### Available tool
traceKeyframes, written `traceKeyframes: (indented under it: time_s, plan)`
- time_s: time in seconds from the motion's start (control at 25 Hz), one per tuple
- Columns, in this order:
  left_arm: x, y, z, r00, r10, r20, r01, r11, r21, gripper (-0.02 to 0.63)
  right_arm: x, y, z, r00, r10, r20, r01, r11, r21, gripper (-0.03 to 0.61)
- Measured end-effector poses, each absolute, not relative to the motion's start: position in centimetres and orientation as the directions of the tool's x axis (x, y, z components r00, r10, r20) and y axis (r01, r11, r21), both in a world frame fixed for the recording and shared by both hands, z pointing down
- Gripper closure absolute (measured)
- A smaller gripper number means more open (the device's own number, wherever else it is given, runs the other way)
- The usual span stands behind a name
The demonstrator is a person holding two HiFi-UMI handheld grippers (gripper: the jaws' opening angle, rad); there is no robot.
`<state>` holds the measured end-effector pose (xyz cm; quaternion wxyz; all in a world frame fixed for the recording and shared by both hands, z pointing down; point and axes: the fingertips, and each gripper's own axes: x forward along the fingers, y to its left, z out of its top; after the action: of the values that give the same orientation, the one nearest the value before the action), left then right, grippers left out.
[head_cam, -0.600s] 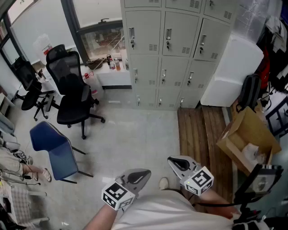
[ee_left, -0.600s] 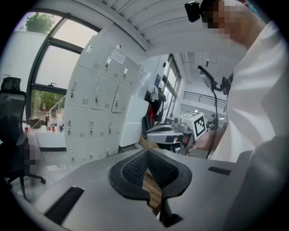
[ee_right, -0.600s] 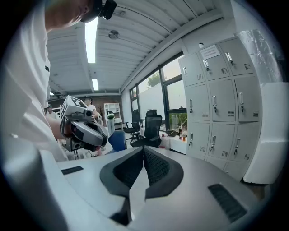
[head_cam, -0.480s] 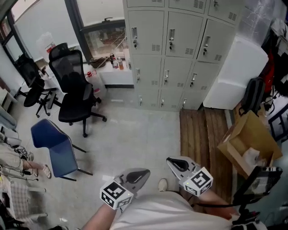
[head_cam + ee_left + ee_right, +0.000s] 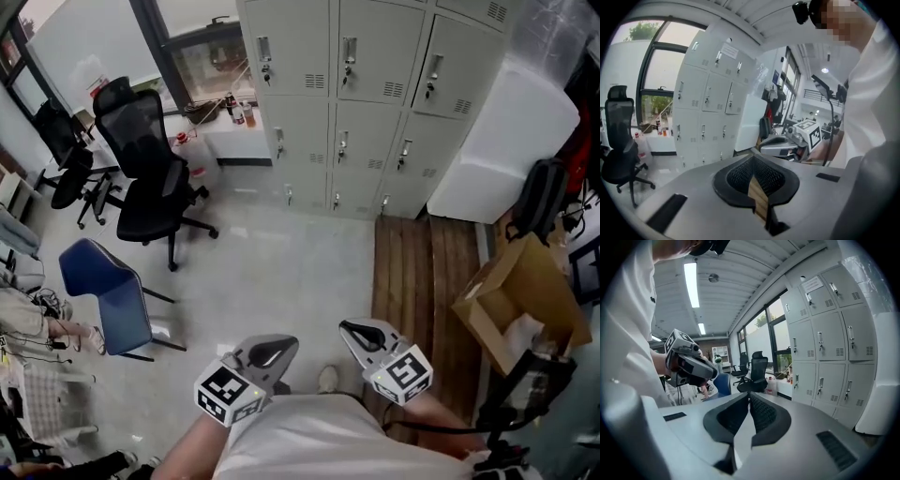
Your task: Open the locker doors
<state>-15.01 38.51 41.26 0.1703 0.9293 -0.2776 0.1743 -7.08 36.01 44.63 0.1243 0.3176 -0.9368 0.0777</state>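
Though indistinct overhead, left hand-held gripper [image 5: 753, 158] and right hand-held gripper [image 5: 749, 395]: jaws together, empty, close up.

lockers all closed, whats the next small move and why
Probably step toward the lockers: their doors look closed, and the left claw and right claw are shut, empty and close to the body, with floor between.

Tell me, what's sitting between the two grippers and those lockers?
Nothing stands there. In the head view, only bare pale floor and a strip of wooden planks separate the left gripper and right gripper from the lockers.
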Motion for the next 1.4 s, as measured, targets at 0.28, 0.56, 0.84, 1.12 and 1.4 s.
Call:
traceKeyframes:
  time_s: [0.28, 0.56, 0.84, 1.12, 1.4]
  plan:
    - [-13.6, 32.9, 41.5, 0.825, -0.417, 0.382, -0.527, -0.811, 0.253, 0.603, -5.7, 30.4, 44.9, -0.731, -0.631, 0.261, -0.669, 0.738, -0.090, 0.555]
    - [-16.4, 23.2, 41.9, 0.875, -0.368, 0.315, -0.451, -0.856, 0.253, 0.603, -7.5, 20.9, 44.2, -0.656, -0.692, 0.301, -0.733, 0.680, -0.031, 0.555]
    - [-24.3, 13.6, 39.4, 0.903, -0.325, 0.282, -0.389, -0.896, 0.214, 0.603, -14.6, 8.9, 40.7, -0.608, -0.738, 0.294, -0.764, 0.644, 0.036, 0.555]
    - [-30.9, 8.2, 40.0, 0.891, -0.353, 0.285, -0.422, -0.875, 0.238, 0.601, -22.0, -2.6, 37.8, -0.619, -0.740, 0.263, -0.748, 0.658, 0.088, 0.554]
    - [-34.2, 1.8, 39.6, 0.854, -0.445, 0.270, -0.507, -0.829, 0.236, 0.601, -24.6, -16.8, 33.4, -0.611, -0.766, 0.199, -0.748, 0.641, 0.172, 0.512]
